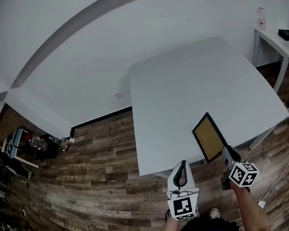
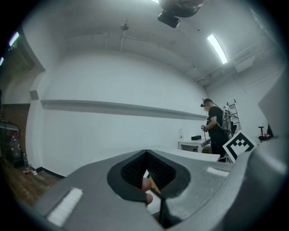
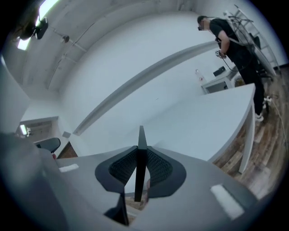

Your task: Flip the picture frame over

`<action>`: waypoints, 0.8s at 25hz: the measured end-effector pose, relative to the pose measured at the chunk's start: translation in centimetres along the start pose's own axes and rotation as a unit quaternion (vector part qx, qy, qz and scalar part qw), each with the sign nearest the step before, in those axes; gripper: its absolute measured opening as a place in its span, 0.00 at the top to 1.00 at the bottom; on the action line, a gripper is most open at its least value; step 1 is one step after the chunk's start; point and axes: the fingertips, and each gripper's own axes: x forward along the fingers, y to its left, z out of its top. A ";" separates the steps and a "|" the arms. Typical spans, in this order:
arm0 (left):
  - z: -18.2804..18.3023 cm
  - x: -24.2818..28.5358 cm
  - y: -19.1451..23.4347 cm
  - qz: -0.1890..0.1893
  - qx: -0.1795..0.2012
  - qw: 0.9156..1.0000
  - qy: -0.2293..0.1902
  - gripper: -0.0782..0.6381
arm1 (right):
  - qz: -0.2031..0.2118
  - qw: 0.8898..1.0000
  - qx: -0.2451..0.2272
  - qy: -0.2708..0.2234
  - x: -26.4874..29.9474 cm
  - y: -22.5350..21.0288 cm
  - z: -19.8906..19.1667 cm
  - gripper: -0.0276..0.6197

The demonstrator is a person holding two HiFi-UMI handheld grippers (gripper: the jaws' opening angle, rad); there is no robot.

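The picture frame (image 1: 209,137), at the bench's near edge toward its right corner, has a black border round a tan panel. The bench (image 1: 192,83) is plain pale grey. The left gripper (image 1: 182,164) and right gripper (image 1: 227,151) are grey with black ribbed pads (image 3: 158,169); each carries a white cube (image 1: 242,174) with black square markers. The floor (image 1: 103,161) is brown wood plank.
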 end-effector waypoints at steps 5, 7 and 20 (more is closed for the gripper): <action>0.4 0.0 0.0 0.002 -0.002 1.000 0.000 0.89 | -0.009 0.995 -0.101 0.000 0.0 1.1 1.1 0.82; 0.0 -0.1 -0.1 0.000 -0.001 1.000 0.012 0.89 | -0.015 0.990 -0.143 0.000 -0.1 1.5 1.4 0.82; -0.2 -0.1 -0.1 0.005 -0.003 1.000 0.007 0.89 | -0.055 0.919 -0.390 0.013 0.0 4.4 1.1 0.82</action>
